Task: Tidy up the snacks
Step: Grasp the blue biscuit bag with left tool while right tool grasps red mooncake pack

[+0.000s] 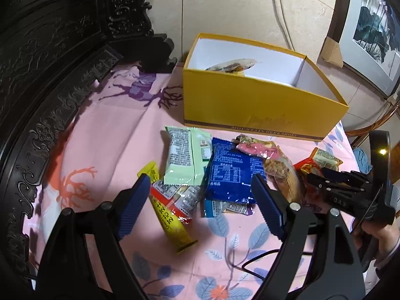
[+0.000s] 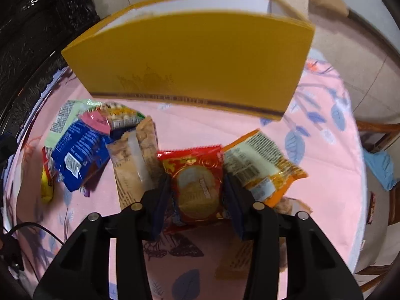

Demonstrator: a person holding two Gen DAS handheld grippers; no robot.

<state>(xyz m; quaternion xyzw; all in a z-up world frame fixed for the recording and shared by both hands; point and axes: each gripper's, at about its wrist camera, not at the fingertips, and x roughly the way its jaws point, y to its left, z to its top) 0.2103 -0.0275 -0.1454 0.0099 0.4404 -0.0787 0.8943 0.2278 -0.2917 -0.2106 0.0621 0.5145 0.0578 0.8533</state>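
Note:
My left gripper (image 1: 201, 178) hangs open and wide above a heap of snacks: a pale green packet (image 1: 185, 157), a blue packet (image 1: 230, 172), a yellow stick pack (image 1: 172, 220) and a tan biscuit pack (image 1: 282, 172). Nothing is between its pads. My right gripper (image 2: 197, 178) has a red packet (image 2: 197, 182) with a round biscuit between its fingers, and both pads press against the packet's sides low over the cloth. An orange packet (image 2: 257, 165) lies just right of it. Behind the heap stands the open yellow box (image 1: 250, 105) with one clear-wrapped snack (image 1: 232, 66) inside.
A pink floral cloth (image 1: 112, 137) covers the round table. Dark carved furniture (image 1: 50, 75) walls the left side. A framed picture (image 1: 370, 32) leans at the far right, and a wooden chair (image 2: 380, 130) stands past the table's right edge. A black cable (image 1: 250, 262) trails across the near cloth.

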